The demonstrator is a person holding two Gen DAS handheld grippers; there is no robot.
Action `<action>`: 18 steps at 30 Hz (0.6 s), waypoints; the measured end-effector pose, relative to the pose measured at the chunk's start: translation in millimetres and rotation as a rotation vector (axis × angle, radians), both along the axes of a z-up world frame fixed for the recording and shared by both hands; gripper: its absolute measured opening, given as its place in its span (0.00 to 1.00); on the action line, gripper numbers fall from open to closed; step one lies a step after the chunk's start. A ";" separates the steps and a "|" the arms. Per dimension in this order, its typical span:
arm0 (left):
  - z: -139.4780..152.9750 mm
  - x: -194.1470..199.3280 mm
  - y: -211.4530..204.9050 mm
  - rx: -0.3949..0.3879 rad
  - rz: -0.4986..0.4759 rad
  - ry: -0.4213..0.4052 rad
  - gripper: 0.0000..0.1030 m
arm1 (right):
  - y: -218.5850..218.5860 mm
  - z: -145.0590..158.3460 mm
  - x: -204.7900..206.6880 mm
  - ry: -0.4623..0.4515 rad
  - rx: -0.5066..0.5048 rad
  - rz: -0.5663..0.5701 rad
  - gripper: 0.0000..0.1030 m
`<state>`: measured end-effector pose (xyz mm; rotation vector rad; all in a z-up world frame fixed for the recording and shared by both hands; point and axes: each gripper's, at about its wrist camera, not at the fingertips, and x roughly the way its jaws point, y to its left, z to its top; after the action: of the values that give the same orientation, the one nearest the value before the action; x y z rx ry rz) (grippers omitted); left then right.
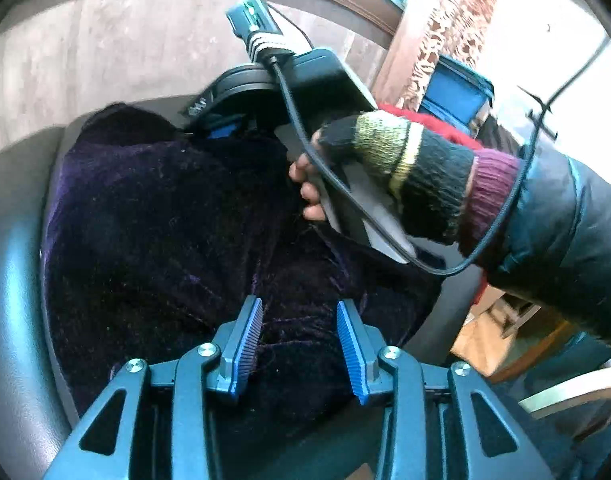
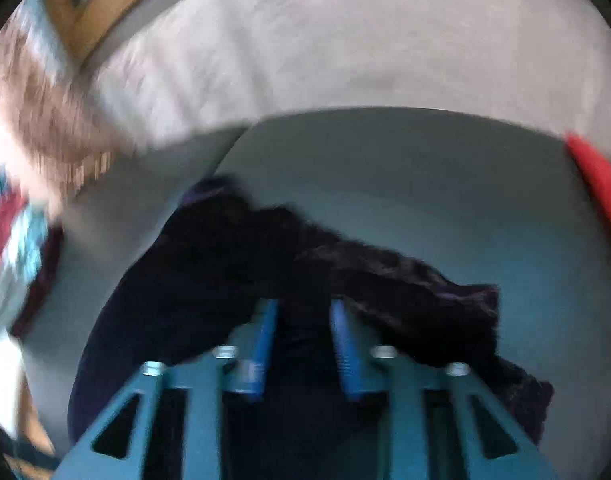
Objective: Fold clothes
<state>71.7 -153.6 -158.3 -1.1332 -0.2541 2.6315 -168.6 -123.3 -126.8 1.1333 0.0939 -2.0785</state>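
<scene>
A dark purple velvet garment (image 1: 165, 220) lies bunched on a grey table (image 1: 13, 260). My left gripper (image 1: 299, 312) is open just above its near part, with cloth showing between the blue ribbed fingers (image 1: 249, 340). The right gripper, held by a gloved hand (image 1: 405, 176), reaches down onto the far part of the garment in the left wrist view; its tips are hidden there. In the blurred right wrist view my right gripper (image 2: 303, 312) has its fingers apart over the dark garment (image 2: 225, 264), which drapes across the table (image 2: 425, 184).
A grey wall (image 1: 105, 48) rises behind the table. A patterned curtain (image 1: 445, 20) and a blue object (image 1: 453, 92) stand at the right. A red item (image 2: 601, 184) lies at the table's right edge. A cable (image 1: 305, 140) hangs from the right gripper.
</scene>
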 end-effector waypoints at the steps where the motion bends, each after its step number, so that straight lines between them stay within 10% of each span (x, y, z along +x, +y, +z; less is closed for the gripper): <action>1: -0.5 0.8 -0.9 0.008 0.005 0.004 0.37 | 1.3 -0.9 0.2 0.003 -0.005 -0.012 0.02; 6: 13.3 -5.2 -40.3 0.193 0.070 -0.031 0.37 | 6.3 -3.0 -1.4 -0.019 -0.047 -0.004 0.02; 12: 54.9 -19.3 -107.3 0.160 0.207 0.071 0.37 | 13.6 -2.6 -3.4 -0.036 -0.078 -0.004 0.02; 18: 52.9 -80.3 -129.8 0.133 0.168 0.000 0.37 | 13.8 -1.4 -1.0 -0.028 -0.086 0.004 0.06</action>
<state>-8.6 -283.4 -105.4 -1.1123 -0.5385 2.7107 -169.6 -109.5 -128.2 1.1085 -0.0063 -2.0433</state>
